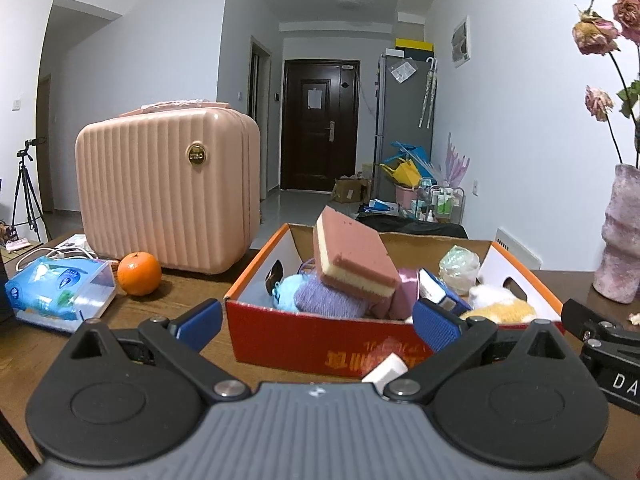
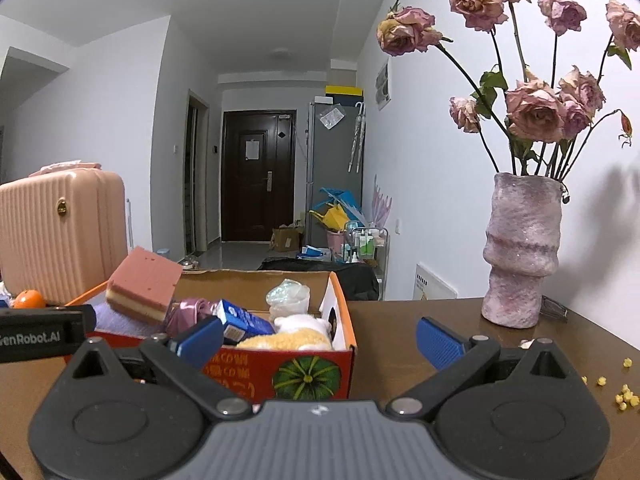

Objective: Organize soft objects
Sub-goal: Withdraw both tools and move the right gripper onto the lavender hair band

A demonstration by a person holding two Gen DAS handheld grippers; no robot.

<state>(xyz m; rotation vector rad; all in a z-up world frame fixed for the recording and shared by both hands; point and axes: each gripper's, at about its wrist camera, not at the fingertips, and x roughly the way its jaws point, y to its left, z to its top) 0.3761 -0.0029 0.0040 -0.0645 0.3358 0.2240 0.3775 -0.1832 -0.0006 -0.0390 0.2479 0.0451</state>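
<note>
An orange-rimmed cardboard box (image 1: 316, 344) (image 2: 340, 312) stands on the brown table, full of soft items. A pink-and-yellow sponge (image 1: 352, 258) (image 2: 144, 286) leans tilted on top. Under it lie purple yarn (image 1: 330, 300) and light blue yarn (image 1: 286, 296). A yellow-white plush (image 1: 500, 308) (image 2: 292, 334) sits at the box's right end, beside a blue carton (image 2: 242, 320) and a pink ribbon roll (image 1: 406, 292). My left gripper (image 1: 316, 322) is open just before the box's front wall, holding nothing. My right gripper (image 2: 318, 338) is open near the box's right corner, holding nothing.
A pink ribbed case (image 1: 168, 188) stands at the back left, with an orange (image 1: 139, 279) and a blue tissue pack (image 1: 60, 294) in front. A pink vase of dried roses (image 2: 520, 252) stands at the right. Yellow crumbs (image 2: 624, 396) lie on the table. A small white object (image 1: 386, 368) lies before the box.
</note>
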